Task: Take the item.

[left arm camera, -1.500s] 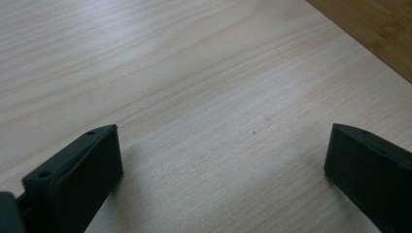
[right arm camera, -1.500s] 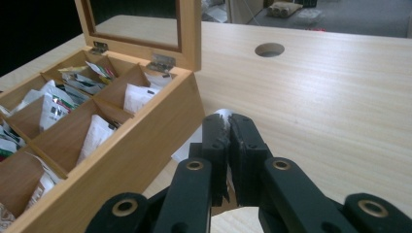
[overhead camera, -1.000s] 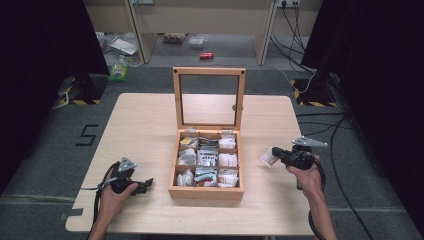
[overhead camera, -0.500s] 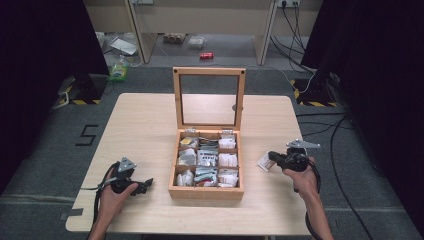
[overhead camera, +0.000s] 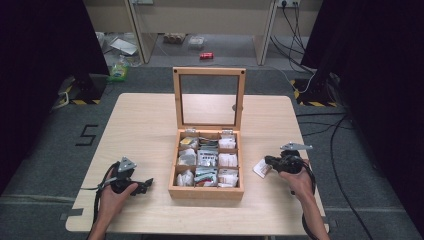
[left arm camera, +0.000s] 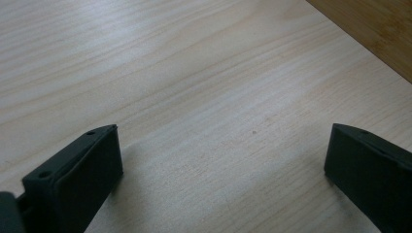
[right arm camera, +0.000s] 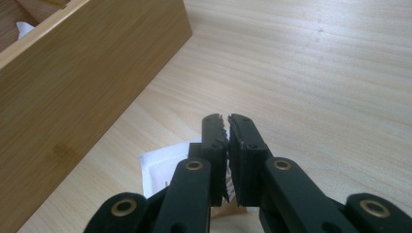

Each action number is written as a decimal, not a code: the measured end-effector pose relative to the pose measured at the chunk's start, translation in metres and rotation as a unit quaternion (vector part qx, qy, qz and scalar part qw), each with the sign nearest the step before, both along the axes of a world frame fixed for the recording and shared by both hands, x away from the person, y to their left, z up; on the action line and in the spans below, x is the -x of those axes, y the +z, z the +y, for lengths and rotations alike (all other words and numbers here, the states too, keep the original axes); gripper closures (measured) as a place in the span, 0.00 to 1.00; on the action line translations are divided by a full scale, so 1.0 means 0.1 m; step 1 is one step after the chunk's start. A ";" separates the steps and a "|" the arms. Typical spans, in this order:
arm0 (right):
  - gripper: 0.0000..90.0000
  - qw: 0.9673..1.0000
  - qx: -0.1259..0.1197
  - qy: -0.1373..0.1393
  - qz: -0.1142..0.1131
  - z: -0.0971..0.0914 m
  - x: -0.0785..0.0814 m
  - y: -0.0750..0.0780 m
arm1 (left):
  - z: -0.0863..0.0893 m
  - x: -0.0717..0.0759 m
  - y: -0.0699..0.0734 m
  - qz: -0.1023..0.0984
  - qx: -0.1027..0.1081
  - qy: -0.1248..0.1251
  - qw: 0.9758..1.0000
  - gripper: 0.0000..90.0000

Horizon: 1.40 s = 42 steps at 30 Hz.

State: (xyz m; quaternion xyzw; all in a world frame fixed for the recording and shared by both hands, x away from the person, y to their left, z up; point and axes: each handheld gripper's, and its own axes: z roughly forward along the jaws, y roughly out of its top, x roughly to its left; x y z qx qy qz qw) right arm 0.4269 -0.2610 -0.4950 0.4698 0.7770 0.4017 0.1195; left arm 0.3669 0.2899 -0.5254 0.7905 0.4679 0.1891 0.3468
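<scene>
A pale wooden counter (overhead camera: 150,125) carries a light bamboo box (overhead camera: 206,191) with nine small compartments, standing just short of the middle of the near edge. Its glass-paned lid (overhead camera: 209,97) stands upright at the back, hinged open. The compartments hold small packets and sachets, mostly white and silver; what they are I cannot tell.

To the right of the box, near the counter's right edge, a person's right hand (overhead camera: 296,179) holds the right claw (right arm camera: 228,127), a black two-jaw tool topped by a grey three-cornered plate. Its jaws are pressed together, pinching a small flat white paper sachet (overhead camera: 261,169) with a faint reddish mark. In the right gripper view the toothed jaw tips meet with a thin edge of the sachet (right arm camera: 160,170) caught between them, while the rest of it spreads out below and to the left of the jaws, low over the bare wood. The box's side wall (right arm camera: 87,87) rises close by, apart from the sachet.

On the other side, near the counter's near left corner, the left hand (overhead camera: 116,196) rests on the wood with the left claw (overhead camera: 146,184) pointing towards the box. Its jaws are spread wide, with bare counter (left arm camera: 209,97) between them and a corner of the box (left arm camera: 374,29) just ahead. A black cable trails back from it along the forearm.
</scene>
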 end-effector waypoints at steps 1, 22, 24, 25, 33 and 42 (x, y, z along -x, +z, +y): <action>0.95 1.000 0.001 0.001 -0.001 0.00 0.00 0.00 | 0.00 0.00 0.00 0.000 0.000 0.000 1.000 0.00; 0.76 1.000 -0.021 -0.016 -0.016 -0.06 -0.01 0.09 | 0.00 0.00 0.00 0.000 0.000 0.000 1.000 0.00; 0.72 0.999 -0.024 -0.019 -0.017 -0.05 -0.01 0.10 | 0.00 0.00 0.00 0.000 0.000 0.000 1.000 0.00; 0.71 0.999 -0.025 -0.019 -0.020 -0.05 -0.01 0.10 | 0.00 0.00 0.00 0.000 0.000 0.000 1.000 0.00; 0.61 0.999 -0.037 -0.031 -0.026 -0.03 -0.02 0.18 | 0.00 0.00 0.00 0.000 0.000 0.000 1.000 0.00; 0.49 0.997 -0.051 -0.034 -0.043 0.03 -0.05 0.32 | 0.00 0.00 0.00 0.000 0.000 0.000 1.000 0.00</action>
